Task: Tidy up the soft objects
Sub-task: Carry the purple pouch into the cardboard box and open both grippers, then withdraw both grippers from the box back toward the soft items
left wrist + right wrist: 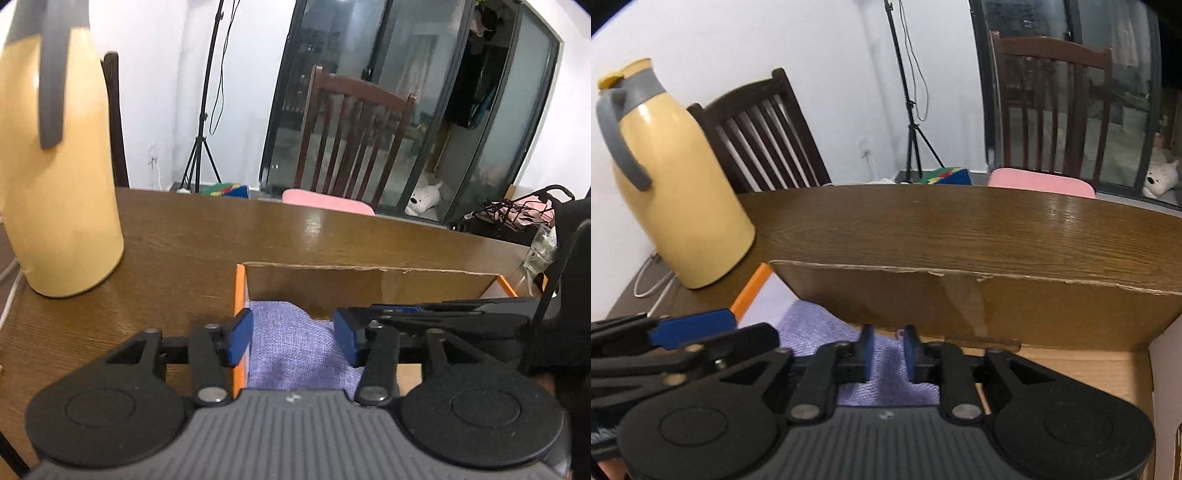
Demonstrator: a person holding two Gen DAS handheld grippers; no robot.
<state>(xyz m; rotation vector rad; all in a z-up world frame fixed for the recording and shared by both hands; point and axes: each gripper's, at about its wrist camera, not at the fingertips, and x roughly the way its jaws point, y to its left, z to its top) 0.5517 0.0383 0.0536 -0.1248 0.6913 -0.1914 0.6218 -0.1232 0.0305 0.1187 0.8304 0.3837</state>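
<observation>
We hold the left gripper [293, 339] wide, right gripper [889, 352] narrow, both empty over the limp, light purple cloth [295, 350] in the cardboard box [369, 284]; pinch a raised fold

Purple cloth [295, 350] near end hidden under tool body.

Brown wood table [960, 229] w/ a glossy top, white wall [831, 55] behind it. Dark slatted wooden chairs [764, 136] around, one w/ a pink seat cushion [327, 201]. Big dark-framed glass doors [406, 92] on the right, black tripod stand [201, 147] in the corner.
</observation>
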